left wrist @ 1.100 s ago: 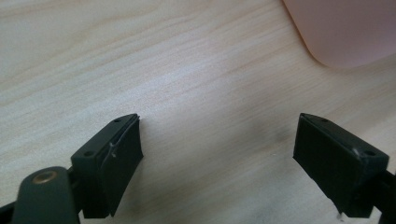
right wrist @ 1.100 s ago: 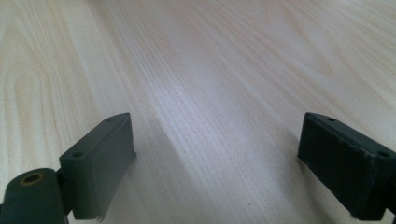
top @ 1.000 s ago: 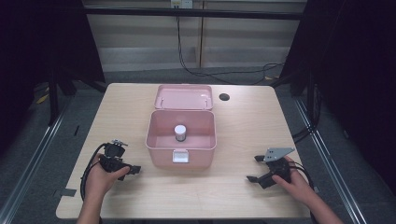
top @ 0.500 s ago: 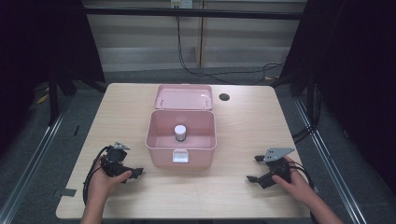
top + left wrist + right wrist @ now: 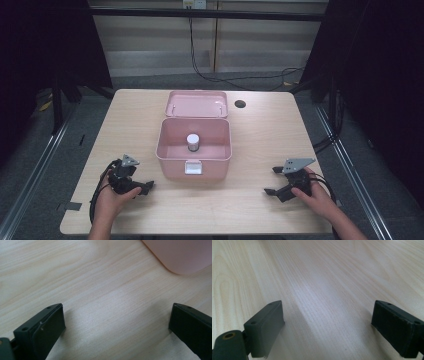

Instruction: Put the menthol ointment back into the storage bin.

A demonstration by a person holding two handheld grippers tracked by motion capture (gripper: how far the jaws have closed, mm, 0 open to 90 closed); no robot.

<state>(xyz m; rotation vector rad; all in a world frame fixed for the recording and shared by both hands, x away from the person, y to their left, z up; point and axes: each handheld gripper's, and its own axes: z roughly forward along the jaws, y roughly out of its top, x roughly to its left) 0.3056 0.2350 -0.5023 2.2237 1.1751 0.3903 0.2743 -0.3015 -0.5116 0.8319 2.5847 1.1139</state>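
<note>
One pink plastic box (image 5: 194, 155), rounded corners, sits centre frame on the pale wood counter (image 5: 260, 135); its hinged lid (image 5: 196, 104) lies open behind it, a white latch (image 5: 192, 167) on the front wall. Inside: one small white-capped jar (image 5: 193, 142), upright. No legible writing. Two claws: left claw (image 5: 142, 184), lower left, jaws just opened wide, nothing between them; right claw (image 5: 272, 181), lower right, jaws wide, empty. Both apart from the box.
</note>
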